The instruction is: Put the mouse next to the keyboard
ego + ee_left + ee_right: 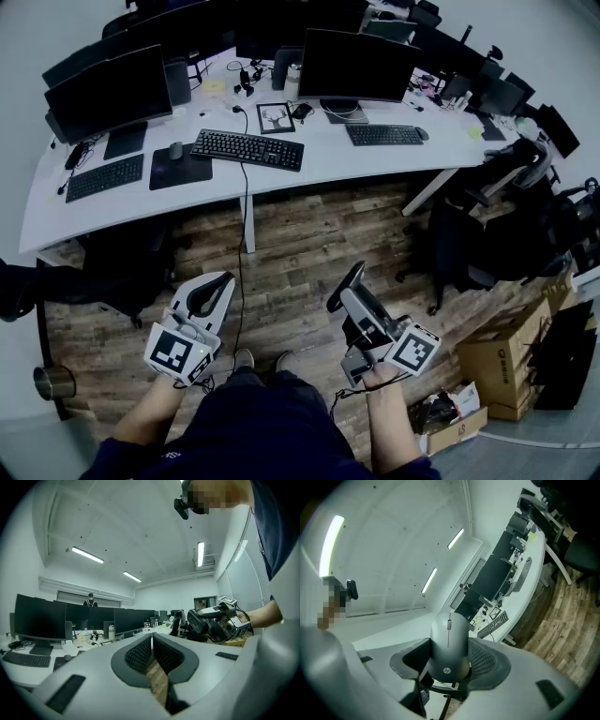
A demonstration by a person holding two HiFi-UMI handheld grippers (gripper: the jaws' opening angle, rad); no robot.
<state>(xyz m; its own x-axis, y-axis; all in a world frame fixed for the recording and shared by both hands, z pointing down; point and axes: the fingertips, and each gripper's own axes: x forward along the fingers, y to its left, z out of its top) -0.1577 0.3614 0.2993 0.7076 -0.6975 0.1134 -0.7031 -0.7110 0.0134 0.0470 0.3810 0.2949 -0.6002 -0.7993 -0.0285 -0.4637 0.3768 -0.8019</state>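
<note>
A grey mouse (449, 644) sits between the pads of my right gripper (449, 654), which is shut on it. In the head view that right gripper (349, 286) hovers over the wooden floor in front of the person, well short of the white desk (328, 164). A black keyboard (248, 148) lies at the desk's middle. My left gripper (223, 281) hangs to the left at about the same distance from the desk. Its pads (140, 653) meet at the tips with nothing between them.
The desk also carries two more keyboards (105, 176) (384, 134), a black mouse pad (180, 169) with another mouse (175, 150), and monitors (354, 64). Office chairs (469, 234) stand at the right, cardboard boxes (502, 356) at lower right, and a metal bin (53, 382) at lower left.
</note>
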